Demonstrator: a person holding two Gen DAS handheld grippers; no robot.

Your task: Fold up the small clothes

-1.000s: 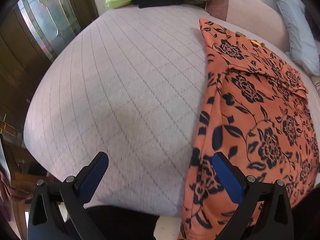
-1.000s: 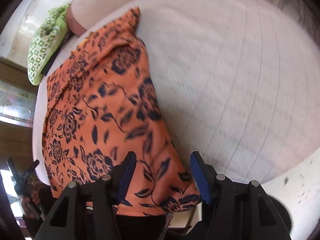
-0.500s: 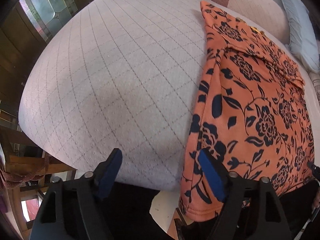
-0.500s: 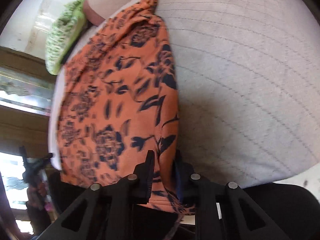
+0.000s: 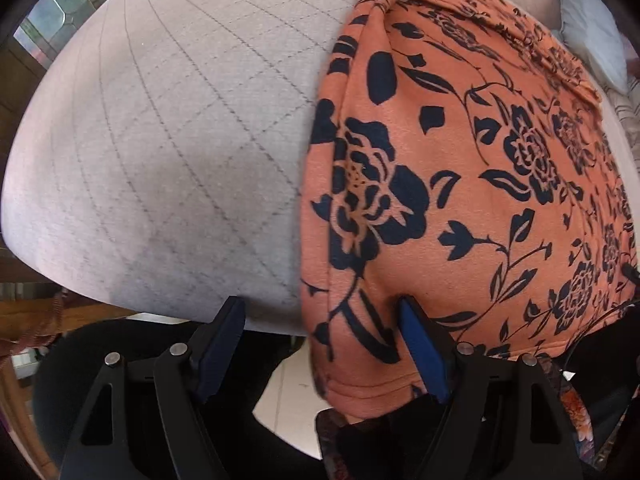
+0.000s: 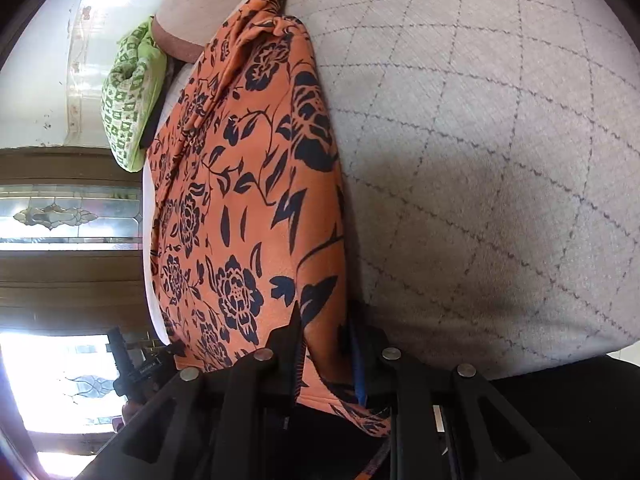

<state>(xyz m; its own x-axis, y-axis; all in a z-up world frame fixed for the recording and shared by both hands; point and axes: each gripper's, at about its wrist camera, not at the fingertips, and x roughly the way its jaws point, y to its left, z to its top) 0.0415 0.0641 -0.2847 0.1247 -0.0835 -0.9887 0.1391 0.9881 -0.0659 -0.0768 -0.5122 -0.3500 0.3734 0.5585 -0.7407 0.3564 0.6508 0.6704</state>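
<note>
An orange garment with a dark floral print point(image 5: 472, 160) lies lengthwise on a pale quilted bed, its near hem hanging over the front edge. My left gripper point(image 5: 320, 344) is open, its jaws on either side of the garment's near left corner. My right gripper point(image 6: 326, 354) is shut on the garment's near right corner point(image 6: 320, 344). The garment also shows in the right wrist view point(image 6: 248, 200), bunched at its far end.
The quilted bed surface point(image 5: 180, 140) spreads left of the garment and, in the right wrist view point(image 6: 480, 160), to its right. A green patterned pillow point(image 6: 128, 96) lies at the far end. A pale blue pillow point(image 5: 588, 28) sits far right.
My right gripper has closed on the garment's near right corner. My left gripper has moved in and down, so its open jaws now flank the near left corner.
</note>
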